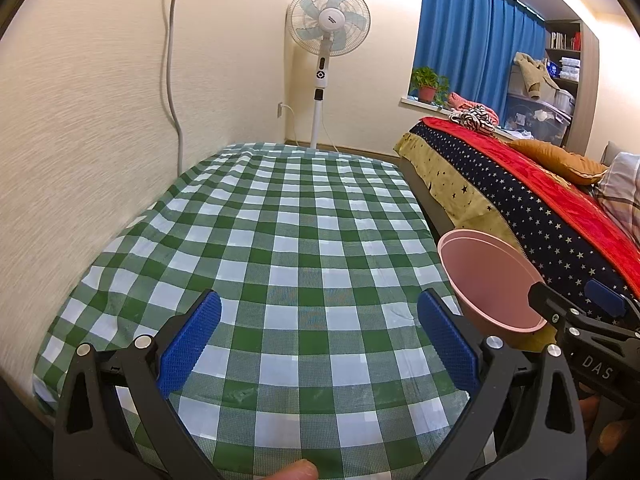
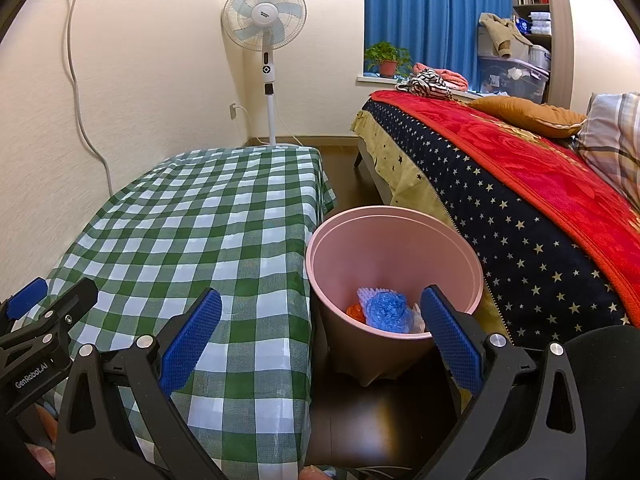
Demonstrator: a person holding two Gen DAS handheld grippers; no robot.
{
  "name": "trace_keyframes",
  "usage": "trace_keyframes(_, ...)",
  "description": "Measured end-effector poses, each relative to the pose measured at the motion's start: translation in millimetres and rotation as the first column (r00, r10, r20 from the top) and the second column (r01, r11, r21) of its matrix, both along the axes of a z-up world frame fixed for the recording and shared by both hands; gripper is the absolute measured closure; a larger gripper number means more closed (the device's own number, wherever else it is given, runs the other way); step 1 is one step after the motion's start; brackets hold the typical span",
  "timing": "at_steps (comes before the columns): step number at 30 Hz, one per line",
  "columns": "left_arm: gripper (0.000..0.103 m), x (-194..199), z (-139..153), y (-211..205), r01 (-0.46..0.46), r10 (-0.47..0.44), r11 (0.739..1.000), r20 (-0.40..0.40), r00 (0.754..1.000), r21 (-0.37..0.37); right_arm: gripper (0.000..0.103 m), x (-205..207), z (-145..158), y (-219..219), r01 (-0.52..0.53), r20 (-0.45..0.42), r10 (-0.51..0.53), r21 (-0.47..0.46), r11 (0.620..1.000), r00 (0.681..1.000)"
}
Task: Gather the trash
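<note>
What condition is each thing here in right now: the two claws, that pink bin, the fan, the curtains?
Left claw: open, holding nothing, over the checked tablecloth.
Right claw: open, holding nothing.
Pink bin: upright on the floor beside the table, no lid, blue, orange and white trash at the bottom.
Fan: upright; a cord runs to the wall socket.
Blue curtains: drawn shut.

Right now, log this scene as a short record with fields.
surface: table with green checked cloth, no trash visible on it
bin: pink bin on the floor between table and bed
bin contents: blue crumpled wrapper, an orange piece and white scraps
left gripper: jaws open, holding nothing, over the cloth
right gripper: jaws open, holding nothing, above the bin's near rim
</note>
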State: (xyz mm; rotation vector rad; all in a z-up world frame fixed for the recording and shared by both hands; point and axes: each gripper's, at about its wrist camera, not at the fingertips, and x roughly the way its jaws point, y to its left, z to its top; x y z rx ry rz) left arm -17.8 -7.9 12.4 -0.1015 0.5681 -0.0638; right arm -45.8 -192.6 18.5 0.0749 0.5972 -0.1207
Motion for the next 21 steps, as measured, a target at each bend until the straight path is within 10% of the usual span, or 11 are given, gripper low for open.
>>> trace_keyframes(21, 0.008, 0.2, -0.7, -0.4, -0.006, 0.006, 1.000, -0.012, 1.000, -0.001, 0.005, -0.9, -0.6, -2.3, 0.002, 0.001, -0.002, 0.000, 1.000, 1.000)
